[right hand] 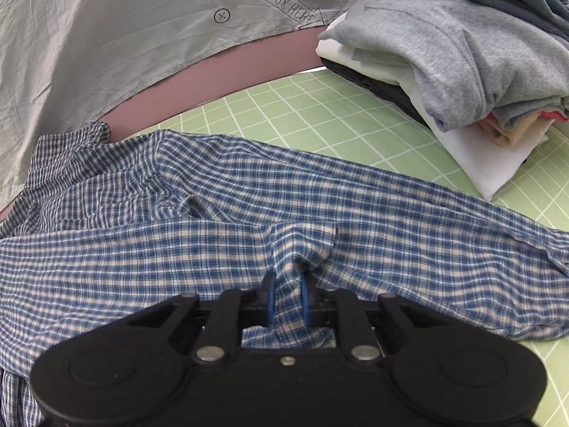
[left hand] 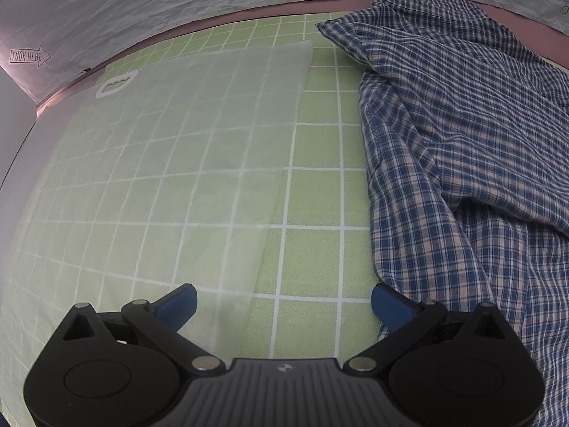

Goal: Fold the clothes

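A blue and white plaid shirt (left hand: 462, 149) lies crumpled on the green grid mat (left hand: 313, 192), filling the right side of the left wrist view. My left gripper (left hand: 283, 302) is open and empty, low over the mat, with its right fingertip next to the shirt's left edge. In the right wrist view the shirt (right hand: 249, 213) spreads across the middle. My right gripper (right hand: 287, 299) is shut on a bunched fold of the shirt between its blue pads.
A translucent plastic sheet with a handle cutout (left hand: 170, 149) lies on the mat left of the shirt. A stack of folded clothes (right hand: 444, 71) sits at the far right. Grey fabric (right hand: 124, 35) hangs behind the mat's pink edge.
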The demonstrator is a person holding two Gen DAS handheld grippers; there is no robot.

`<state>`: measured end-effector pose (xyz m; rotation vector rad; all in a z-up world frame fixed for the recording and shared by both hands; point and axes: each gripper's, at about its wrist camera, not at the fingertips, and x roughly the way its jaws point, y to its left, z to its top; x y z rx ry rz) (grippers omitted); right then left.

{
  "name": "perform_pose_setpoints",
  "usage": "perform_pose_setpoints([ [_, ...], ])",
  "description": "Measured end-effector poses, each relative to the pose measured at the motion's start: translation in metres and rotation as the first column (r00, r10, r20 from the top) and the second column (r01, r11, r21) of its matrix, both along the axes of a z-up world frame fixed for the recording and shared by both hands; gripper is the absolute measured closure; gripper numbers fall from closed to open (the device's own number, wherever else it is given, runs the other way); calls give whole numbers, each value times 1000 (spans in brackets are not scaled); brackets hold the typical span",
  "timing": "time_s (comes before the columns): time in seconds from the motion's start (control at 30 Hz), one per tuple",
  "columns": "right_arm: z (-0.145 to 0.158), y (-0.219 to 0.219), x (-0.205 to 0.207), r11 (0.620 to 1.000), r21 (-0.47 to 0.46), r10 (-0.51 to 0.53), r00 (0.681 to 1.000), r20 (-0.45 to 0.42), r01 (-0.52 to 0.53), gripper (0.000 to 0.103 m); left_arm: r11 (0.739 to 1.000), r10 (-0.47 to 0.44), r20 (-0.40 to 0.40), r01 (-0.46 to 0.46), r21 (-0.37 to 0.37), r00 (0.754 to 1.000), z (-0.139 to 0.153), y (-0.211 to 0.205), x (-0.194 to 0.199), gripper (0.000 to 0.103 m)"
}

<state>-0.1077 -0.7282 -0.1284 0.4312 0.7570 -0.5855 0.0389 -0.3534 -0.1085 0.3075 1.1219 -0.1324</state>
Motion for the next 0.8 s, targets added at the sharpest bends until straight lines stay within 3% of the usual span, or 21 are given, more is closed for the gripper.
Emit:
perform_pose_setpoints([
  [0.2, 40, -1, -8, 996, -88, -9, 993, 121, 20, 95, 1000, -8, 4, 8, 7, 1000, 0, -1, -2, 0],
  [0.37, 72, -21, -18, 969, -183, -127, 969, 211, 167, 95, 1000, -2, 2, 2, -4, 1000, 1, 1, -3, 0],
  [0.57, 72, -40, -19, 963, -196, -145, 970, 194, 184, 95, 999, 12, 24, -11, -38, 1000, 15, 7, 11, 0],
  [0.8, 58, -52, -17, 934, -256, -229, 967, 110, 250, 95, 991, 3, 72, 6, -130, 997, 38, 4, 59, 0],
])
